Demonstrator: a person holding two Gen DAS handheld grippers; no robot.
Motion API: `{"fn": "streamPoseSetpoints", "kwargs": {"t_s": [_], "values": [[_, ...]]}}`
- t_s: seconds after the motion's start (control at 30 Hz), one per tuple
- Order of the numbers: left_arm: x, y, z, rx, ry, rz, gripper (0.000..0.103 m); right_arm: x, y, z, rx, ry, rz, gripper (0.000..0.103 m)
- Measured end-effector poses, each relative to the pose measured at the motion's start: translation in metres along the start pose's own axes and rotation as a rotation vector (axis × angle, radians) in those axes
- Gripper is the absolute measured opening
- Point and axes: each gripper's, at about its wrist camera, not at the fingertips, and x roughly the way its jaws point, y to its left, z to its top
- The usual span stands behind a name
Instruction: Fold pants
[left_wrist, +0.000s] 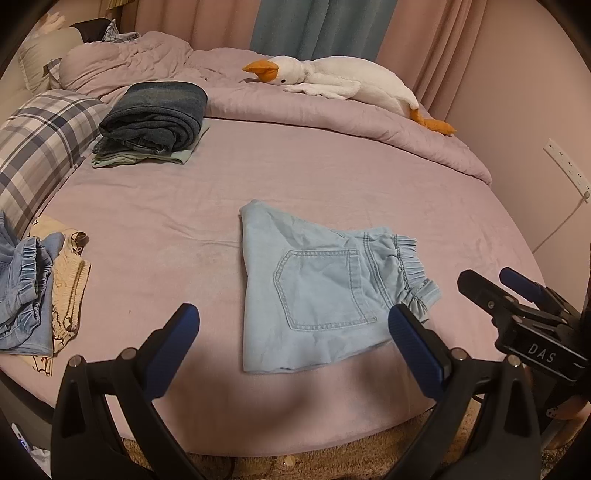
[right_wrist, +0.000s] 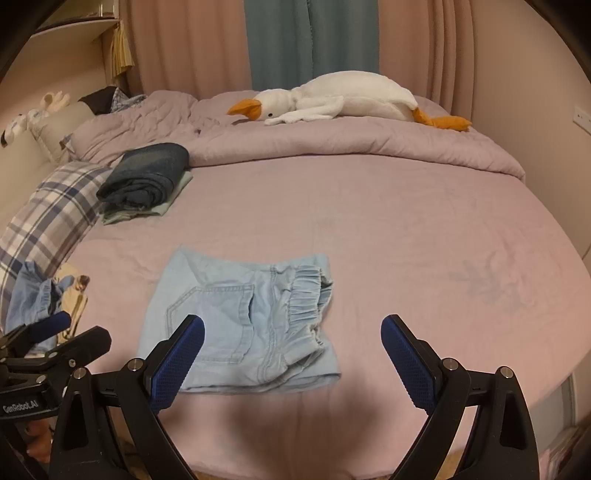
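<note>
1. Nearest, two grippers hover over the near edge of the bed, both with blue-padded fingers spread wide apart and nothing between them: the left gripper (left_wrist: 293, 325) at the bottom of its own view, the right gripper (right_wrist: 291, 336) at the bottom of its own.
2. Writing: the right gripper's body at the lower right of the left view reads "DAS"; the left gripper's body at the lower left of the right view reads "GenRobot.AI".
3. One pair of light blue denim shorts (left_wrist: 317, 291) lies folded in the centre of the pink sheet (left_wrist: 332, 177), back pocket up, elastic waistband toward the right, just beyond the fingertips.
4. At the left edge sits a loose heap of clothes (left_wrist: 33, 288): blue denim with a cream printed piece beside it.
5. Farther, upper left, a folded stack (left_wrist: 155, 118): dark jeans on top of a pale green garment, next to one plaid pillow (left_wrist: 40, 147).
6. Farthest, one white stuffed goose (left_wrist: 332, 79) with orange beak and feet lies on the bunched duvet (left_wrist: 332, 110), curtains (left_wrist: 314, 26) behind.
</note>
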Motion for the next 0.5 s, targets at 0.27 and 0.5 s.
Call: {"fn": "streamPoseSetpoints", "kwargs": {"t_s": [0.27, 0.5], "values": [[-0.0019, -0.0029, -0.0023, 0.009, 0.0, -0.006, 0.102, -0.0014, 0.0, -0.0009, 0.001, 0.002, -0.005, 0.096], [-0.0031, -0.0039, -0.003, 0.014, 0.001, -0.012, 0.102, -0.0006, -0.0004, -0.0023, 0.002, 0.008, -0.006, 0.096]]}}
